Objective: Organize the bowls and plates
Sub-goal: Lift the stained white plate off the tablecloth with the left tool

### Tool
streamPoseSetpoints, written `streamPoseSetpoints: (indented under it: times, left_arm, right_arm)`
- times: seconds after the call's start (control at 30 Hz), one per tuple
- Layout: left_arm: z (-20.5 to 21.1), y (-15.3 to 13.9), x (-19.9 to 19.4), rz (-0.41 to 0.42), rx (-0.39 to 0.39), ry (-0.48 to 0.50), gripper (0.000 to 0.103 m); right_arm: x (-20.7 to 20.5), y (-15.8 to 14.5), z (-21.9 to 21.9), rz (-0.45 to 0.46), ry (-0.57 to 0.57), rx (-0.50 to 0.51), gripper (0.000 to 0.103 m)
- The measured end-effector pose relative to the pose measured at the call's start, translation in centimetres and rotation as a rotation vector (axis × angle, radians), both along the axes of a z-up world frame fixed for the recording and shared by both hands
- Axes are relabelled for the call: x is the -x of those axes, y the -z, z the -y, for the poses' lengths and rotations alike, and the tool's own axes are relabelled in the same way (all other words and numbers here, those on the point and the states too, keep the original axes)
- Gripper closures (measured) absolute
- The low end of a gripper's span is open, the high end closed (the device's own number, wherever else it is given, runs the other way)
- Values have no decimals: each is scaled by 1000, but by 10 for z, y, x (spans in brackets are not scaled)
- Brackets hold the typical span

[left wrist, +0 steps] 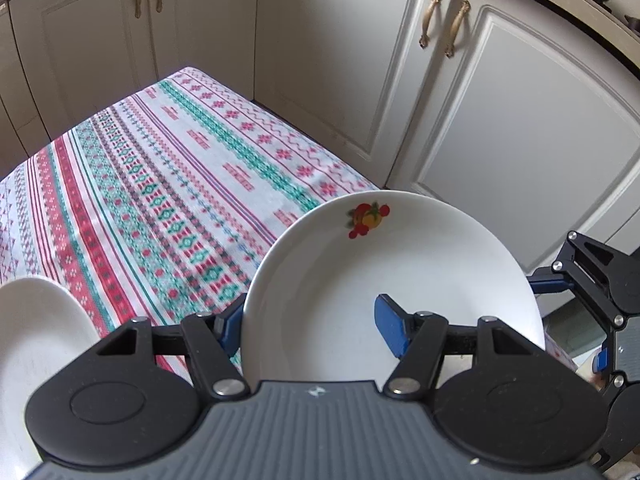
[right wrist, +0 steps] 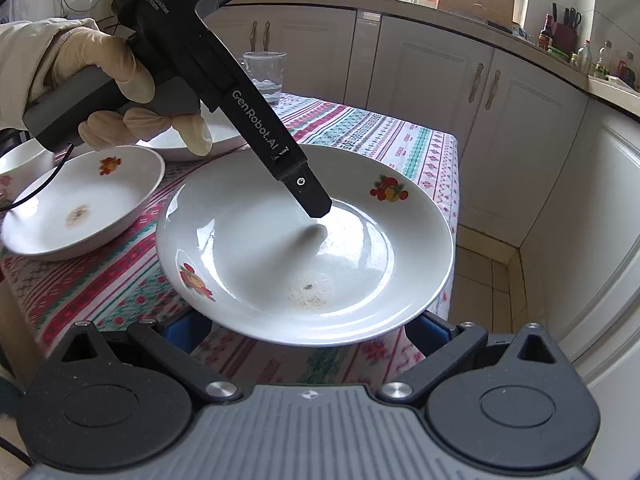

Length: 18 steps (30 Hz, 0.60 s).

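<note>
A white deep plate with fruit prints sits at the table's near right corner; it also shows in the left wrist view. My left gripper straddles its left rim, one blue finger inside the plate and the other outside, jaws wide apart. In the right wrist view the left gripper's fingertip reaches down into the plate. My right gripper is open, its blue fingers low at the plate's near edge, partly hidden under it. A second fruit-print plate lies to the left.
A patterned tablecloth covers the table. More white dishes and a glass stand at the back. Another white dish shows at the left. Cream cabinets stand close behind and right of the table.
</note>
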<state>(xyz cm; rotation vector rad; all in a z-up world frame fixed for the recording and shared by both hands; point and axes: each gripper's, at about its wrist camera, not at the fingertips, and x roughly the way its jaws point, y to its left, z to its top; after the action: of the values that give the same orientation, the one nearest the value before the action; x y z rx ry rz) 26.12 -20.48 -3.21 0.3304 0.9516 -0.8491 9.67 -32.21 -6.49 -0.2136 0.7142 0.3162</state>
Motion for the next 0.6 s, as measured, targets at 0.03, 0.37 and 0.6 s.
streamPoseSetpoints:
  times: [0.03, 0.37, 0.6]
  left_arm:
    - [1, 1, -3, 3, -1, -3, 38]
    - [6, 12, -25, 1, 5, -18, 38]
    - [5, 17, -33, 1, -2, -34, 38]
  right_arm:
    - [-4, 1, 1, -3, 1, -2, 0]
    - [-26, 12, 3, -21, 16, -5, 0]
    - [-32, 13, 1, -20, 22, -6, 0]
